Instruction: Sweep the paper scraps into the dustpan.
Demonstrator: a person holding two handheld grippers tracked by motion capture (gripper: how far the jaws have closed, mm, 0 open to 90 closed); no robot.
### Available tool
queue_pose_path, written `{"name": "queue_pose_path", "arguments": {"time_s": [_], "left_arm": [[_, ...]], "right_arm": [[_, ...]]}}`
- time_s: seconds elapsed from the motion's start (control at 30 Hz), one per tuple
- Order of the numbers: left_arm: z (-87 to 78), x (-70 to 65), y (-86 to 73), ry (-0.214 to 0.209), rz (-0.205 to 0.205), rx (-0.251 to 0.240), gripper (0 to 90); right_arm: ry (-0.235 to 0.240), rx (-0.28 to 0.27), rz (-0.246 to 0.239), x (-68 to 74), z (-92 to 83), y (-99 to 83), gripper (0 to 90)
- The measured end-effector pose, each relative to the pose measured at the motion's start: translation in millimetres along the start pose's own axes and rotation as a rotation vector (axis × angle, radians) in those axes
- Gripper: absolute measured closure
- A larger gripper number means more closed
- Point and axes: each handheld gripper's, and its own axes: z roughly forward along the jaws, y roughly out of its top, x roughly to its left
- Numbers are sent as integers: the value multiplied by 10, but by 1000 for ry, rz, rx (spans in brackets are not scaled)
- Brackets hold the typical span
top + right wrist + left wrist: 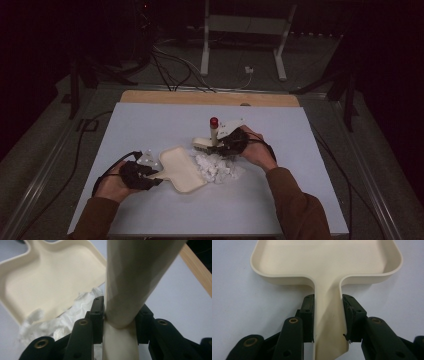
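Left gripper (150, 175) clamped on the handle of the cream dustpan (181, 168) — fingers (308, 315) pressed flat to either side of the narrow handle, right where it flares into the tray. Right gripper (227, 142) likewise shut, around the cream handle of a small brush (210, 139) with a red cap on top; fingers (97, 315) seated low on the shaft, just above the wider brush head.

Dustpan: looks like thin moulded plastic, so probably light, stiff and a bit slick (smooth glossy walls). Best taken by the handle near the tray, as now, where twisting is least likely. Lying flat on the counter (150, 120), long axis running straight out from the left fingers, open lip pointing away from them toward the heap of white scraps (216, 167) and the brush.

Brush: also light and rigid by the look of it, round handle prone to rolling in the grip, so a low hold near the head seems soundest. Standing close to upright, long axis rising past the right fingers, red cap up, bristle end down on the counter at the far edge of the scraps.

Scraps — soft, crumpled, nearly weightless, apt to scatter — lying between brush head and dustpan lip, some touching the lip; a few loose bits just beyond the left fingers, beside the handle.
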Motion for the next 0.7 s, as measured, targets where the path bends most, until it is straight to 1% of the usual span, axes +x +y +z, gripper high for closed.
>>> {"name": "queue_pose_path", "arguments": {"time_s": [0.03, 0.07, 0.1, 0.2, 0.27, 0.33, 0.43, 0.5, 0.6, 0.7], "left_arm": [[5, -2, 9, -6, 1, 0, 664], [8, -3, 16, -8, 5, 2, 664], [17, -7, 26, -12, 9, 2, 664], [41, -21, 65, -28, 23, 5, 663], [55, -36, 92, -39, 32, 4, 664], [70, -50, 117, -48, 44, 7, 664], [86, -71, 144, -63, 56, 6, 664], [92, -83, 153, -67, 60, 6, 663], [93, -86, 154, -73, 67, 9, 664], [89, -95, 152, -80, 69, 7, 663]], "right_arm": [[6, 0, -9, 1, -13, -2, 667], [13, -7, -3, 11, -25, -2, 668], [16, -8, -10, 7, -34, -5, 668], [45, -29, 1, 14, -58, -10, 667], [57, -28, -3, 23, -63, -10, 667], [54, -20, -5, 32, -59, -8, 667], [30, -28, 12, 23, -61, -2, 667], [0, -35, 30, 5, -77, -1, 667], [-47, -55, 98, -26, -127, -8, 667], [-106, -65, 172, -66, -200, -31, 666]]}}
